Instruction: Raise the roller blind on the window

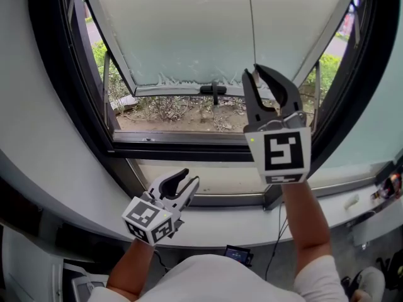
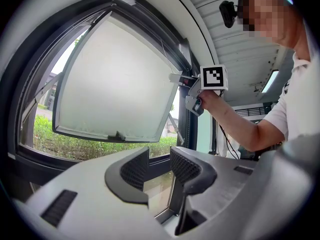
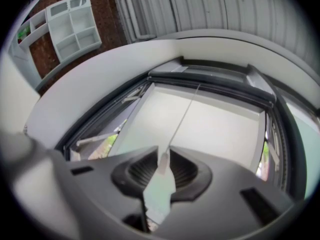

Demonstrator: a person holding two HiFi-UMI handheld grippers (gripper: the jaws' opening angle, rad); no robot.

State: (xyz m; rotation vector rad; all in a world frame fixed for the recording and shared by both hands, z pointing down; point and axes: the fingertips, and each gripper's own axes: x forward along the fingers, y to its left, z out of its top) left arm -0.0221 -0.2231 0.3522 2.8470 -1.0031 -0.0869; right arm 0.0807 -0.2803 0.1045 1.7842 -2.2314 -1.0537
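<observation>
The thin white pull cord (image 1: 251, 24) is clamped by the right gripper (image 1: 255, 74), near the frosted white window panel's (image 1: 189, 30) lower edge. The left gripper (image 1: 183, 181) is held lower, jaws apart, in open room.

Frosted pale-white window pane (image 1: 208, 24), black frame (image 1: 50, 93); left claw (image 1: 189, 177) and right claw (image 1: 255, 74) dark grey, marker cubes (image 1: 286, 153) black-on-white; cord tab (image 3: 161, 179) perhaps whitish.

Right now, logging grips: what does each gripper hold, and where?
The right gripper pinches the blind's cord at its pale end pull; left gripper holds nothing.
</observation>
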